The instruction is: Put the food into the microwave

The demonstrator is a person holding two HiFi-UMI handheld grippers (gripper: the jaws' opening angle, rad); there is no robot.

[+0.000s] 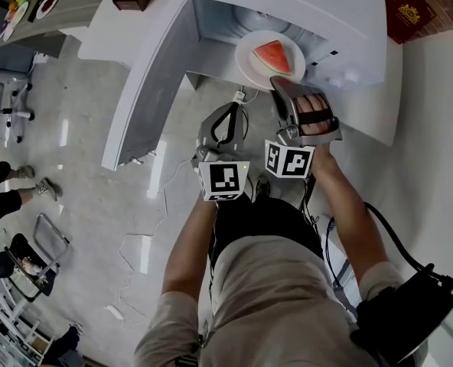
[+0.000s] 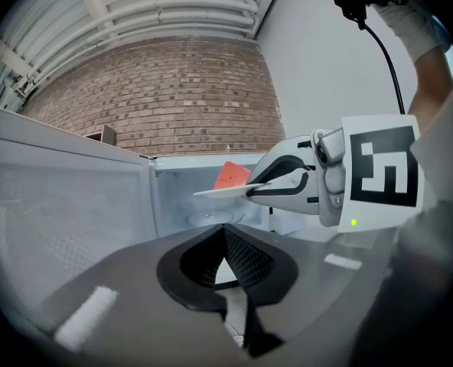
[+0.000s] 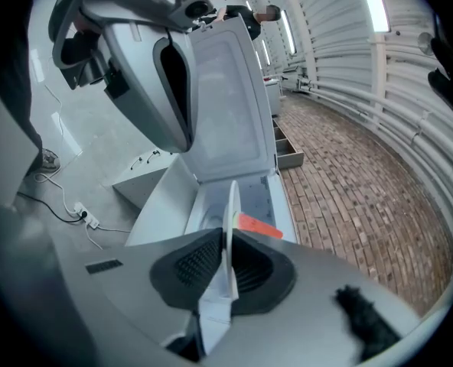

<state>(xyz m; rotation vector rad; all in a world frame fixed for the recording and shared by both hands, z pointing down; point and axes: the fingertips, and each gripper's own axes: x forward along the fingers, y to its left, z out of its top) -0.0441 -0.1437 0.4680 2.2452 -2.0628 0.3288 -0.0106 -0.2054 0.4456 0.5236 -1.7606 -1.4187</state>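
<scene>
Right gripper (image 3: 228,239) clamps the plate (image 1: 249,58) at its near rim; likely stiff, breakable; keep level, or slick watermelon (image 1: 275,55) may slide; left gripper (image 2: 226,251) closed, empty.

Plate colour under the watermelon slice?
White plate, clearest in the head view.

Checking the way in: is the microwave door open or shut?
Open: the door stands swung wide, the cavity is exposed, with the plate of watermelon at its mouth.
</scene>
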